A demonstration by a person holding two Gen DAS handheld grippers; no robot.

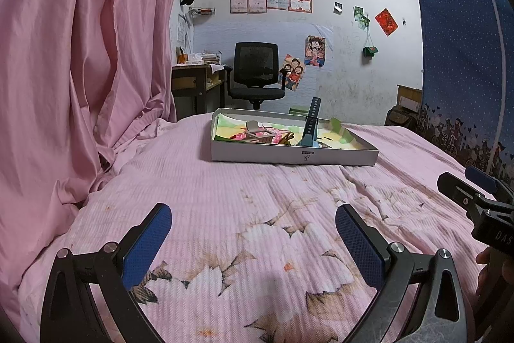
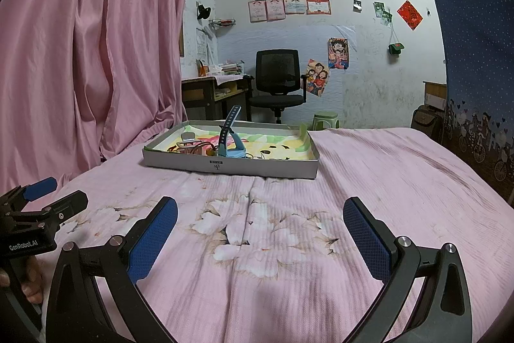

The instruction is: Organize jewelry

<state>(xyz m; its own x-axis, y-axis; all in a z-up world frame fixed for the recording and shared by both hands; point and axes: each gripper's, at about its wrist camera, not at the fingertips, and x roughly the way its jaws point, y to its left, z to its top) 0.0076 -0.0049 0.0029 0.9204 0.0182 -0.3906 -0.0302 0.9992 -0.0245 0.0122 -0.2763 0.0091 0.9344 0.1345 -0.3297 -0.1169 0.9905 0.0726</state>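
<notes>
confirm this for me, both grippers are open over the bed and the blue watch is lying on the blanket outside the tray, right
Not quite. Both grippers, left and right, are open over the bed, but the watch sits inside the tray, strap sticking up, as the right wrist view shows.

Both grippers, left gripper point(image 1: 253, 233) and right gripper point(image 2: 260, 230), have black frames, silver screws and blue textured jaws.

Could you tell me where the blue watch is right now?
The blue watch stands in the shallow tray on the bed, its strap pointing up, ahead of both open grippers.
</notes>
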